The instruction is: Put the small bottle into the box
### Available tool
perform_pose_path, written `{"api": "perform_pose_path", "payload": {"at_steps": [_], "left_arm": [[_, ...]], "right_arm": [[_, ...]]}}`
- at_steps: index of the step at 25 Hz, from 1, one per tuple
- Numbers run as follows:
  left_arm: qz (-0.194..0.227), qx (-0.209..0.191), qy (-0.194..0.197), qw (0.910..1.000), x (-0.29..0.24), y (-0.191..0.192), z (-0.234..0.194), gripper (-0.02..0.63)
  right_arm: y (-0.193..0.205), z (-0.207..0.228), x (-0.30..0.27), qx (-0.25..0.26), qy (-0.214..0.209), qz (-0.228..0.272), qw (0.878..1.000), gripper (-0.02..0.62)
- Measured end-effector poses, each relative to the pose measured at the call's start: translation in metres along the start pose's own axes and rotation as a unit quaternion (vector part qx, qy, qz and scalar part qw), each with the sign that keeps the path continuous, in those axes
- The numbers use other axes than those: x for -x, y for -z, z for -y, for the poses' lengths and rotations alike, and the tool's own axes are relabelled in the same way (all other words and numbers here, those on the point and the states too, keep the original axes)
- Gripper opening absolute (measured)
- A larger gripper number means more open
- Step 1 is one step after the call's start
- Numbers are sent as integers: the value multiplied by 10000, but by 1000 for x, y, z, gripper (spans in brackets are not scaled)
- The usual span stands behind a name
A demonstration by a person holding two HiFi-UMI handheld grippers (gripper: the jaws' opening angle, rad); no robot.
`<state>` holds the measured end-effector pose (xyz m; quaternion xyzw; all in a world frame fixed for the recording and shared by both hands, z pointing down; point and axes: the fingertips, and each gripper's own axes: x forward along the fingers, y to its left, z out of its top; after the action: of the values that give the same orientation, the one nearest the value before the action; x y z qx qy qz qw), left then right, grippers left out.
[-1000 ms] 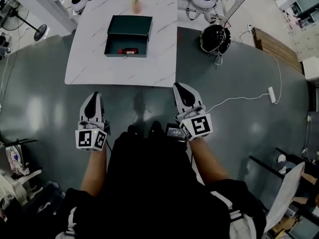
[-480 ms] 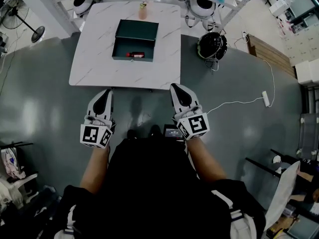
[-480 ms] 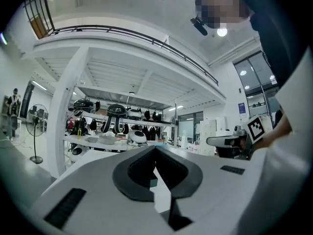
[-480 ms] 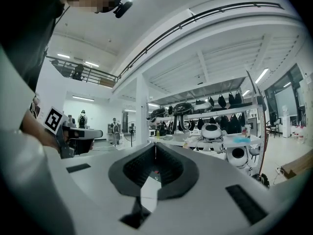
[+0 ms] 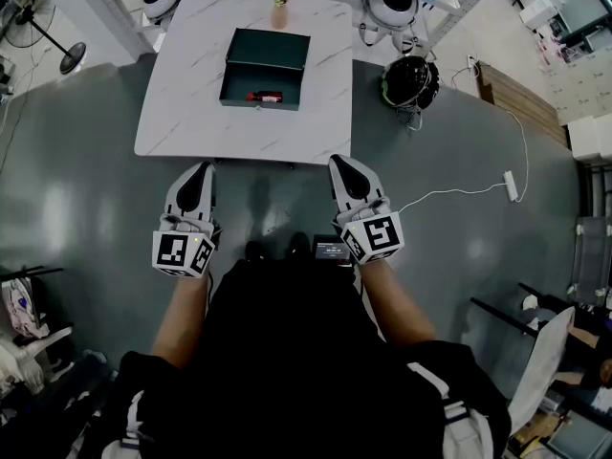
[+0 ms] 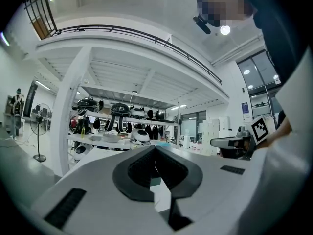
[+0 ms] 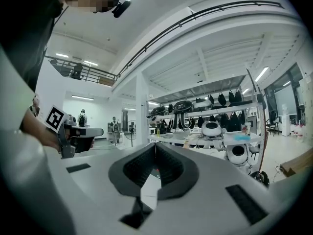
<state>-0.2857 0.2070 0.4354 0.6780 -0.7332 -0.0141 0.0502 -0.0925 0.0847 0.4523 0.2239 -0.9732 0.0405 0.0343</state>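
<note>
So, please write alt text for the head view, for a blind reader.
Seen from above, a person holds the left gripper and right gripper, both shut and empty, over grey floor short of a white table. On it: an open dark green box with a small red object inside, a small bottle beyond it.

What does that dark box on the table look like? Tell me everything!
The box is dark green and rectangular, maybe metal, though that is hard to tell from up here. It stands open, with its lid flipped back on the far side. It sits flat on the white marble-look table, towards the far edge. A small red thing lies inside, near the front wall. A small bottle stands just behind the box, apart from it. Only the table touches the outside.
</note>
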Motion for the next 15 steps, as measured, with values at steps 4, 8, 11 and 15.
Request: {"api": "perform_pose_path", "payload": {"at_steps": [4, 8, 11, 15], "left_arm": [[-93, 34, 100, 9999, -1, 4, 4, 15], [-185, 52, 211, 9996, -4, 9, 9, 15], [-218, 51, 282, 9994, -6, 9, 14, 15], [-235, 28, 355, 9991, -11, 10, 19, 15]], "right_arm": [[1, 0, -1, 15, -12, -7, 10000, 31], [3, 1, 0, 23, -48, -9, 10000, 31], [3, 3, 2, -4, -27, 1, 10000, 31], [5, 9, 4, -81, 41, -10, 10000, 31]]}}
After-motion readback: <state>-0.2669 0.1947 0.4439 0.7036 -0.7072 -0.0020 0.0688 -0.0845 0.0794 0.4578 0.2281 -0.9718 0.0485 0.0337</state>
